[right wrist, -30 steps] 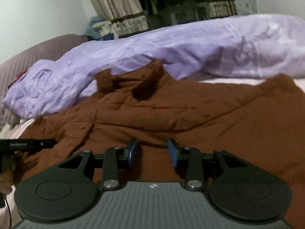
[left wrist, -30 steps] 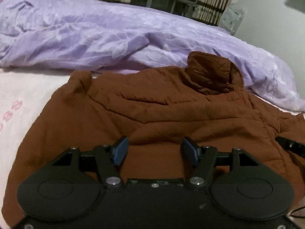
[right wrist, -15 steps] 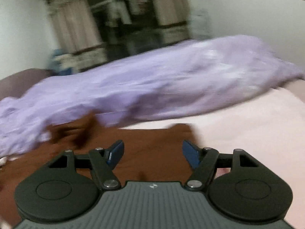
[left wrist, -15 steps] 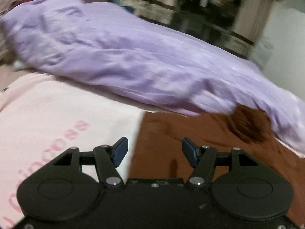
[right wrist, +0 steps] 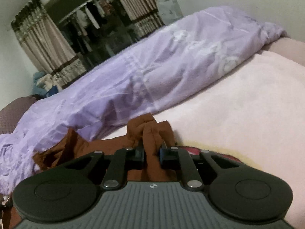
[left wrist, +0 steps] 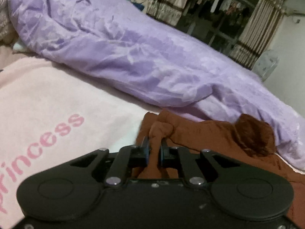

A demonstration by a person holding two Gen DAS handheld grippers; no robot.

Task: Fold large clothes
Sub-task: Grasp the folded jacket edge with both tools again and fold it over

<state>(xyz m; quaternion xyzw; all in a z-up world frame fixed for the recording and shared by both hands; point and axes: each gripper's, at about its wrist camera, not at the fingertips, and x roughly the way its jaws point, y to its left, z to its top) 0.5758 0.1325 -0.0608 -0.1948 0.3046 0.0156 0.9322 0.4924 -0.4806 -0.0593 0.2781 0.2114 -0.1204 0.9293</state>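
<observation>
I'm working on the bed [left wrist: 57, 99], spread with a pale pink blanket [right wrist: 238, 99] that carries the word "Princess" on my left side. Along its far side lies a long, rumpled lilac duvet [left wrist: 133, 53], and just in front of that, touching its edge, lies the brown quilted jacket [left wrist: 209, 133] I mean to fold, its collar [left wrist: 255, 133] standing up in a dark lump toward the duvet.

My left gripper [left wrist: 153, 148] is closed on a bunched corner at the jacket's left edge, the cloth puckered up between the blue pads. My right gripper [right wrist: 151, 150] is likewise clamped on a gathered wad at the opposite edge, where brown meets pink blanket. A bit of red and yellow shows under my right gripper; I can't tell what it is.

As I judge it, I've taken both corners and the fold itself is not yet made. To do it well, I should lift both sides evenly so the padding doesn't sag, keep mild tension across the span between my grippers, and carry the edge over in one level sweep. Thick quilting can slip from a shallow pinch, so I'd check that each bite is deep. I'd also steer clear of dragging the duvet along.
</observation>
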